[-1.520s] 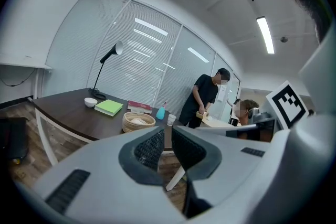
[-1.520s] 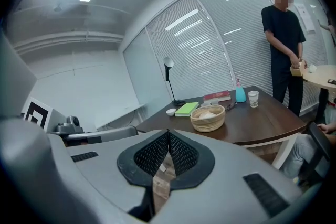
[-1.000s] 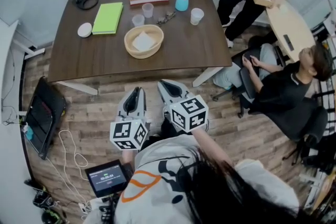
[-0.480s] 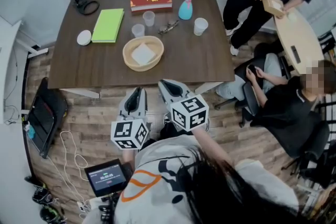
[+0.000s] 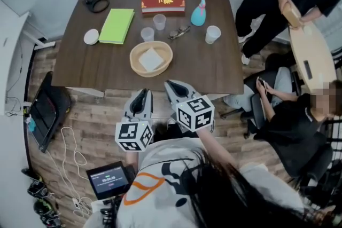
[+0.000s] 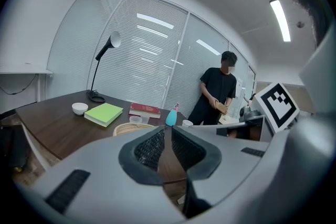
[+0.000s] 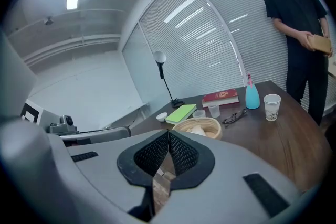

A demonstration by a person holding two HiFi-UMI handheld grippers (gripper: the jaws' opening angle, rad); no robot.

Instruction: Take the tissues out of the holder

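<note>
A round woven basket stands near the front edge of the brown table, with a white tissue lying flat in it. The basket also shows in the left gripper view and the right gripper view. Both grippers hang side by side over the wooden floor, just short of the table's front edge and apart from the basket. My left gripper is shut with nothing in it. My right gripper is shut and empty too, its tip nearest the basket.
Behind the basket are two clear cups, glasses, a paper cup, a teal bottle, a red book, a green book, a white bowl and a lamp base. Two people are at the right. A tablet and cables lie on the floor.
The table and basket have come nearer to both grippers and shifted slightly right in the head view. Both grippers stay shut and side by side.
</note>
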